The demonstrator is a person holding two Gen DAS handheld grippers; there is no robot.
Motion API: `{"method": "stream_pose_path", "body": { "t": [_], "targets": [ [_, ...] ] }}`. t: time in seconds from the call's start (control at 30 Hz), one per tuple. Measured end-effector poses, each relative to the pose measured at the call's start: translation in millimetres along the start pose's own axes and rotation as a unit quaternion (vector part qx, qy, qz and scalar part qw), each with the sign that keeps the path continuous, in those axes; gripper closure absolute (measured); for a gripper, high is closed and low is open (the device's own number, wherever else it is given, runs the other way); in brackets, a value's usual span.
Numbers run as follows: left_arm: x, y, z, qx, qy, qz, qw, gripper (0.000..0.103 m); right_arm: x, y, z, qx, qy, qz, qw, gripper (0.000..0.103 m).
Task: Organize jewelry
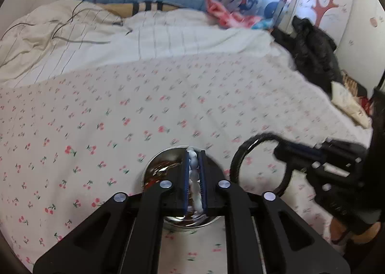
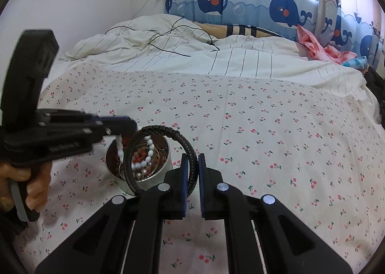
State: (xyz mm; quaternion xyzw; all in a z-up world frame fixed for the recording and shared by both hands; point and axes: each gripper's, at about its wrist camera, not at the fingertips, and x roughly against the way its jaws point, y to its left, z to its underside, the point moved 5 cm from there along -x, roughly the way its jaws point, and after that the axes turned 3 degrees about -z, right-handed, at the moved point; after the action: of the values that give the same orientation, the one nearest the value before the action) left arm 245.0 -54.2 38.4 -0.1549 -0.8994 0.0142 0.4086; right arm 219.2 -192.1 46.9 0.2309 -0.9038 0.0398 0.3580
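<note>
Jewelry sits in a round metal bowl [image 2: 138, 172] on the cherry-print bedsheet [image 2: 264, 134], at the near left of the right wrist view. The left gripper [image 1: 195, 172] has its jaws narrowed onto a white bead bracelet [image 2: 146, 153], which hangs in a loop down into the bowl. The right gripper [image 2: 191, 170] has its jaws narrowed onto a black braided bracelet [image 2: 168, 130]; its ring stands upright on edge, arching left over the bowl's rim. Beyond, on the far side, lie a striped white duvet [image 2: 240, 62], a black cable [image 2: 168, 40] and pink cloth [image 2: 317, 50] below the whale-print curtain [image 2: 264, 4]. A black garment [image 1: 315, 52] lies far right in the left wrist view.
</note>
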Motion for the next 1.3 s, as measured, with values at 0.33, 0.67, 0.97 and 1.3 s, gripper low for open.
{"method": "stream_pose_path", "body": {
  "t": [0.33, 0.67, 0.97, 1.3],
  "targets": [
    [20, 33, 13, 0.024, -0.014, -0.054, 0.9982, 0.042, -33, 25, -10, 0.034, 0.021, -0.002, 0.999, 0.094],
    [38, 48, 38, 0.034, -0.017, -0.096, 0.9947, 0.022, -60, 48, -8, 0.056, 0.044, -0.002, 0.997, 0.094],
    [34, 36, 70, 0.025, 0.004, -0.107, 0.9939, 0.015, -60, 38, -1, 0.025, 0.034, 0.005, 0.999, 0.085],
    [42, 29, 102, 0.041, 0.01, -0.126, 0.9911, 0.01, -11, 28, 24, -0.014, -0.004, 0.021, 1.0, 0.051]
  ]
}}
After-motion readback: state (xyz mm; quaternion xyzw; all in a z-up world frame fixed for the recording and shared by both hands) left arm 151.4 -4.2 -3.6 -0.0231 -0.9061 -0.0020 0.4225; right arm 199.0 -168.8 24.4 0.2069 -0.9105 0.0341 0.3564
